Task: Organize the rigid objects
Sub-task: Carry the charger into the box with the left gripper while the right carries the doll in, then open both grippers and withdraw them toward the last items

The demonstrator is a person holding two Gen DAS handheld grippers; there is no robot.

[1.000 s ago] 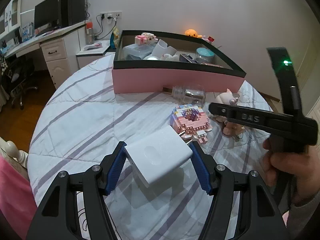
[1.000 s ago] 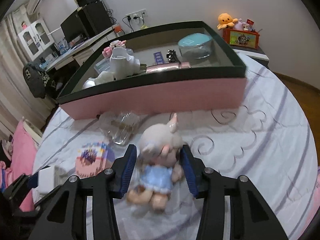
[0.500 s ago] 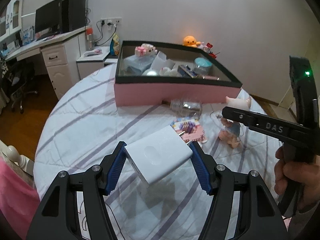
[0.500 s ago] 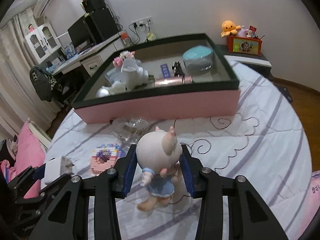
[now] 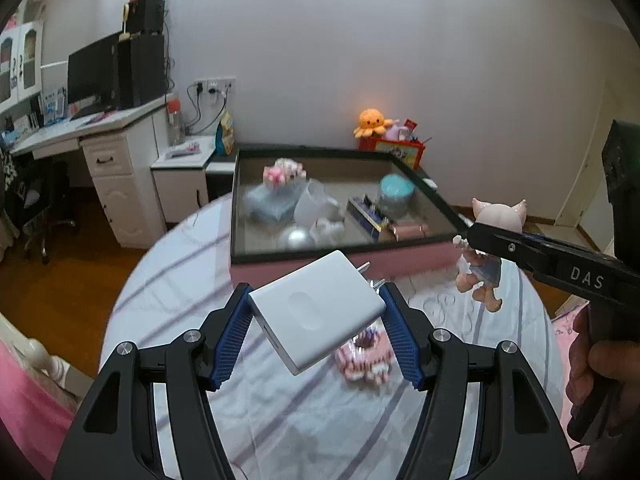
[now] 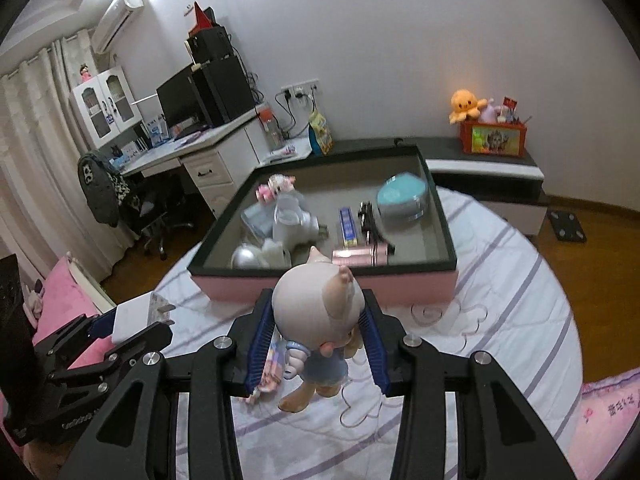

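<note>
My left gripper (image 5: 316, 320) is shut on a white charger block (image 5: 316, 310) and holds it in the air in front of the pink box (image 5: 400, 258). My right gripper (image 6: 318, 338) is shut on a pig doll in a blue dress (image 6: 318, 308) and holds it above the table, near the box's front wall (image 6: 324, 290). The doll (image 5: 486, 236) and right gripper also show at the right of the left wrist view. The charger (image 6: 134, 314) shows at the left of the right wrist view. A pink brick model (image 5: 366, 356) lies on the cloth below the charger.
The box holds several things: a silver ball (image 6: 246, 258), a white cup (image 6: 290, 226), a teal round tin (image 6: 402, 198), a pink tube (image 6: 360, 258). The round table has a striped white cloth (image 6: 500, 300). A desk (image 5: 92, 136) stands at the left.
Both grippers have risen with their loads and moved toward the box. The doll has left the cloth. The clear bottle seen in front of the box is out of view now.
</note>
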